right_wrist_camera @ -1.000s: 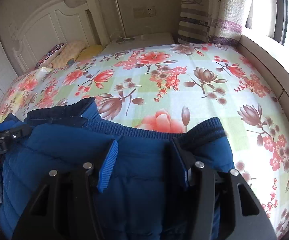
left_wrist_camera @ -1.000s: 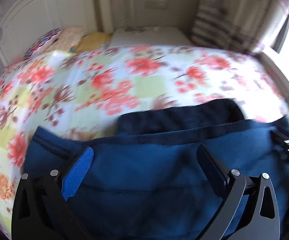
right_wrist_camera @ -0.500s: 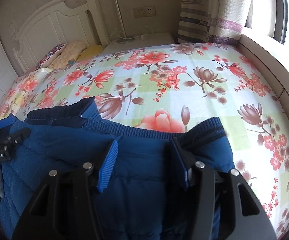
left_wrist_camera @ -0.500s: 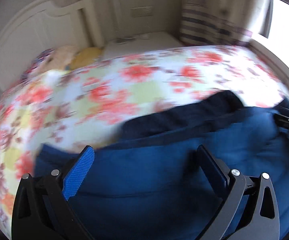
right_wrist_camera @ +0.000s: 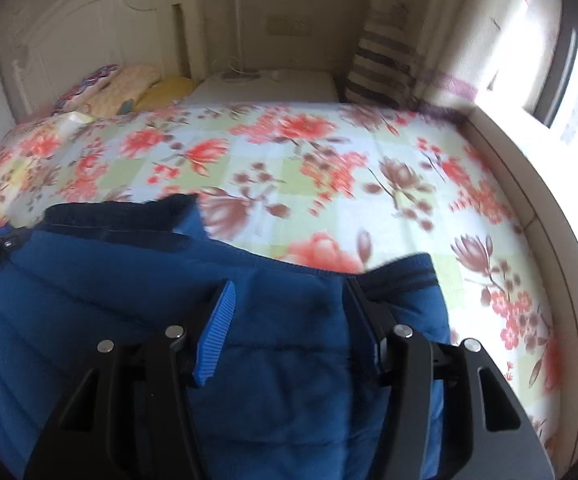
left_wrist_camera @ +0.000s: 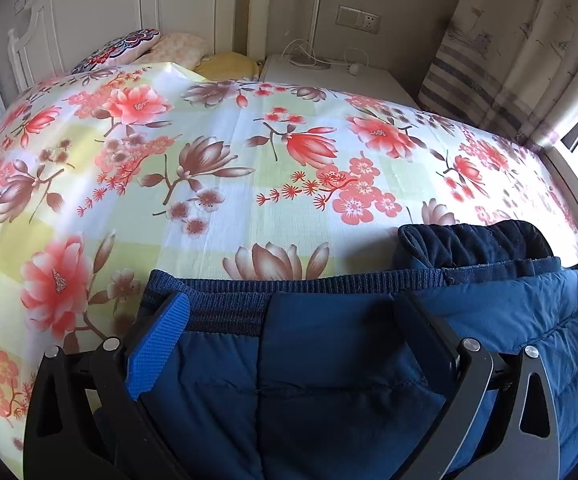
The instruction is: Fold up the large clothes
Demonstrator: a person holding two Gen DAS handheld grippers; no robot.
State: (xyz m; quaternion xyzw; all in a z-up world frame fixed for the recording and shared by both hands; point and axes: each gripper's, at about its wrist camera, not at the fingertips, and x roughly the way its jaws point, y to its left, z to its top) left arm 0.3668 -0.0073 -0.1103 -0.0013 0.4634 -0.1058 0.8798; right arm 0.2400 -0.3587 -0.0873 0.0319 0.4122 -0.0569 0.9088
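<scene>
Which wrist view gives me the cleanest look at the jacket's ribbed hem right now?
The left wrist view: the ribbed hem is sharp there, running across the blue jacket just beyond the left gripper. The right wrist view is motion-blurred; the hem shows only as a dark smeared edge past the right gripper.

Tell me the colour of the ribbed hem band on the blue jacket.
The ribbed hem band is dark navy, clearest in the left wrist view.
</scene>
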